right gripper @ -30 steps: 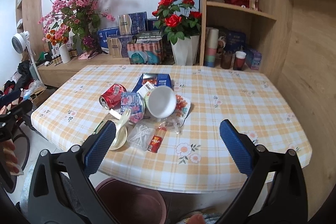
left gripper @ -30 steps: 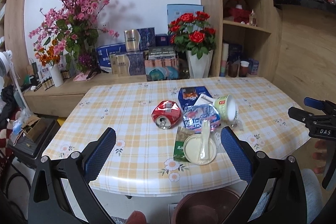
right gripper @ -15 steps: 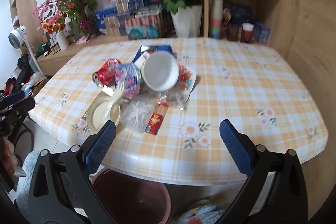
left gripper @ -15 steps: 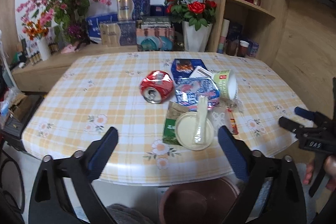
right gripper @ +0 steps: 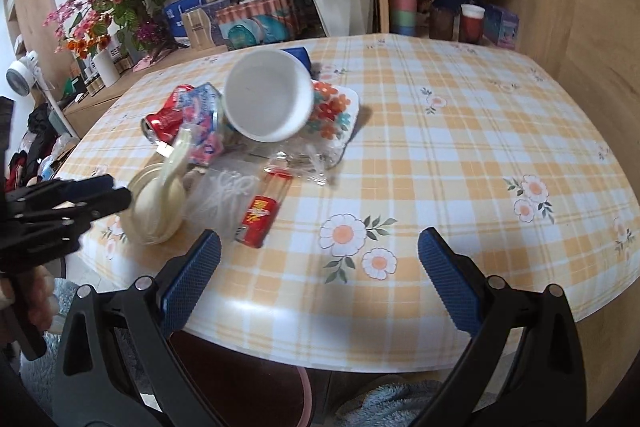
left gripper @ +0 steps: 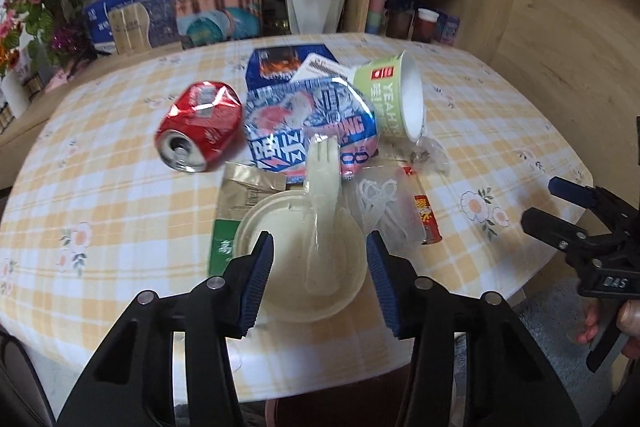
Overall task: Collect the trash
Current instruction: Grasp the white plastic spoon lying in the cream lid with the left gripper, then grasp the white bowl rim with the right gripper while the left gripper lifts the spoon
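In the left wrist view my left gripper (left gripper: 320, 267) is low in the centre of the frame, above the round cream lid (left gripper: 300, 259) that lies on the checked tablecloth (left gripper: 100, 195). Its jaws have just been closing, but the blue pads do not press on anything; the lid and the wrapped plastic spoon (left gripper: 322, 195) on it show between them, so this gripper is open. Above the lid, in the middle of the frame, I see the rest of the trash close together: a crushed red can (left gripper: 198, 125) at the left, a blue and pink foil lid (left gripper: 308, 123) beside it, and a green paper cup (left gripper: 396, 99) on its side at the right. A small red packet (left gripper: 426, 217) lies right of the lid. In the right wrist view my right gripper (right gripper: 320, 279) is at the bottom of the frame with its jaws wide apart and nothing between them, over a bare part of the cloth near the table edge. The trash pile is in the upper left of that frame.
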Demonstrator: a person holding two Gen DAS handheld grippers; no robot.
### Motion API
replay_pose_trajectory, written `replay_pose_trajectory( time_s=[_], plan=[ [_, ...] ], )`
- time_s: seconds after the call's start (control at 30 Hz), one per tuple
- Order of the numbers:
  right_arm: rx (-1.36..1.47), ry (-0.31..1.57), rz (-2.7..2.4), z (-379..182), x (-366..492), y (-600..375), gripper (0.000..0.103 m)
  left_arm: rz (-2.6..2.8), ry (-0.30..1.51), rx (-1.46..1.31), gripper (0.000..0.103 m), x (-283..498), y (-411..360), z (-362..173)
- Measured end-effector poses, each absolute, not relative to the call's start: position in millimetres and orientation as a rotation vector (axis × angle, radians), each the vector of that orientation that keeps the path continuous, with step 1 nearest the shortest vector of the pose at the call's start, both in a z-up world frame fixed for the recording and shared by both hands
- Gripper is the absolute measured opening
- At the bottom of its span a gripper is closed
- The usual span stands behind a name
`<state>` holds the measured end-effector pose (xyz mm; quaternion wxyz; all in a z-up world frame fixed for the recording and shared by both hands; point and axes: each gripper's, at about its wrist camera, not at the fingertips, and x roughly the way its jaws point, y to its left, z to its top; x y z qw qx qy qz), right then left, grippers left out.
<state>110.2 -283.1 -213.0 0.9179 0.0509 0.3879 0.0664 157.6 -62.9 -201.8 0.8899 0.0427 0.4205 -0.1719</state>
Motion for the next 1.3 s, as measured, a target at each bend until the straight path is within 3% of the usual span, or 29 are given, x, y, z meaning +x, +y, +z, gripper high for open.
replay_pose_trajectory(
  time_s=[0.13, 0.23, 0.33, 0.37, 0.73, 0.77, 0.8, 1.17, 1.23, 1.3],
  plan=[
    [0.112, 0.809, 0.143, -218, 117, -288, 0.097, -0.346, 0.931, 0.044, 0.046, 179, -64, -222],
    [0.131, 0.817, 0.163, -222, 120, -291, 0.097, -0.340, 0.969, 0.009, 0.039, 188, -61, -230],
    [0.134, 0.819, 0.180, -224, 123, -290, 0.097, -0.362, 0.966, 0.013, 0.019, 189, -61, -231],
    [0.124, 0.818, 0.183, -224, 124, -289, 0.097, -0.365, 0.964, 0.009, 0.016, 188, -59, -230],
    [0.081, 0.714, 0.263, -196, 159, -274, 0.097, -0.347, 0.835, -0.114, 0.015, 183, -31, -192],
    [0.086, 0.703, 0.273, -194, 164, -272, 0.097, -0.345, 0.828, -0.111, 0.004, 184, -30, -190],
    [0.093, 0.692, 0.283, -192, 171, -270, 0.097, -0.342, 0.825, -0.105, 0.001, 184, -30, -189],
    [0.184, 0.697, 0.342, -205, 237, -250, 0.097, -0.387, 0.926, -0.101, 0.001, 186, -28, -217],
    [0.222, 0.704, 0.352, -207, 243, -251, 0.097, -0.398, 0.945, -0.087, 0.006, 186, -33, -221],
    [0.243, 0.710, 0.365, -208, 248, -252, 0.097, -0.407, 0.959, -0.081, 0.019, 186, -37, -224]
  ],
)
